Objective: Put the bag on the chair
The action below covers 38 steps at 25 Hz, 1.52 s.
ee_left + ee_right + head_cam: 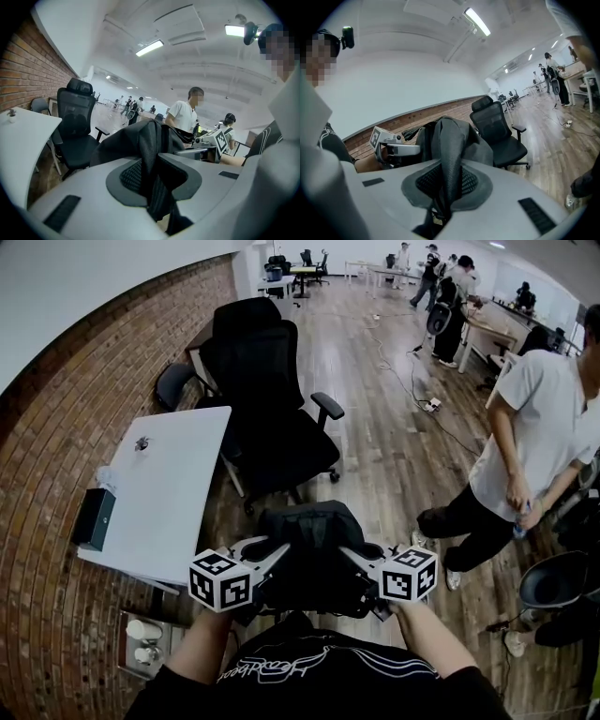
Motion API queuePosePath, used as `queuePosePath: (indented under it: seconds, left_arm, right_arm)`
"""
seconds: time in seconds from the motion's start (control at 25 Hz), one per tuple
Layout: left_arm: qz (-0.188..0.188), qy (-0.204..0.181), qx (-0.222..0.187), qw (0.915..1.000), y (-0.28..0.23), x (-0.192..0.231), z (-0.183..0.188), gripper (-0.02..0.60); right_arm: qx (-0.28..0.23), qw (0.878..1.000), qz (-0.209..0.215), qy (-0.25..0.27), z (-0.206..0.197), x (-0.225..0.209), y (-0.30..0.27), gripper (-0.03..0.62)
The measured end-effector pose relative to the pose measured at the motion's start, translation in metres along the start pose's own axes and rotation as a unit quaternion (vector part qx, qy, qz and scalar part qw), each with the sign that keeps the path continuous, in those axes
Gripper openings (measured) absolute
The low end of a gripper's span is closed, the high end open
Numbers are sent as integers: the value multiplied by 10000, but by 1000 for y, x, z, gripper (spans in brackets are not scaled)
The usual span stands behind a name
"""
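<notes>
I hold a black bag [314,549] in the air close to my body, between both grippers. My left gripper [275,557] is shut on a fold of the bag's fabric and strap [151,154], which is pinched between its pads. From the other side my right gripper [354,557] is shut on a grey mesh strap of the bag [449,140]. A black office chair [274,423] stands just ahead of the bag on the wooden floor, its seat facing me. The same chair [75,126] appears left of the bag in the left gripper view, and the chair [499,129] lies right of it in the right gripper view.
A white table [164,488] stands left of the chair against the brick wall, with a black box [94,518] on it. A person in a white shirt [530,423] stands at the right. Another dark chair [558,582] is at lower right, and cables [427,404] cross the floor.
</notes>
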<state>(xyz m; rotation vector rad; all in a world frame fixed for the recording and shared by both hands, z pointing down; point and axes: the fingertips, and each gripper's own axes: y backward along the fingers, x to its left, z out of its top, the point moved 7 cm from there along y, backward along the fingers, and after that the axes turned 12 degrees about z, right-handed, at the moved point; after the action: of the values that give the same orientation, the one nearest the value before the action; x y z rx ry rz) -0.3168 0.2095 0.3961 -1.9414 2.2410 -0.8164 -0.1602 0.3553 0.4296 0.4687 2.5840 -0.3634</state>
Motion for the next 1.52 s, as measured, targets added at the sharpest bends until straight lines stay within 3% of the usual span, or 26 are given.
queuePosePath:
  seconds: [0.4, 1.12, 1.52]
  left_arm:
    - [-138, 101, 153, 9997, -64, 44, 18, 94]
    - [-166, 591, 452, 9971, -240, 218, 121, 94]
    - [60, 734, 464, 9962, -288, 286, 154, 94]
  right_arm:
    - [18, 9997, -161, -187, 19, -69, -26, 32]
    - [416, 9970, -305, -581, 133, -270, -157, 32]
    - [692, 9965, -180, -433, 175, -340, -218, 32]
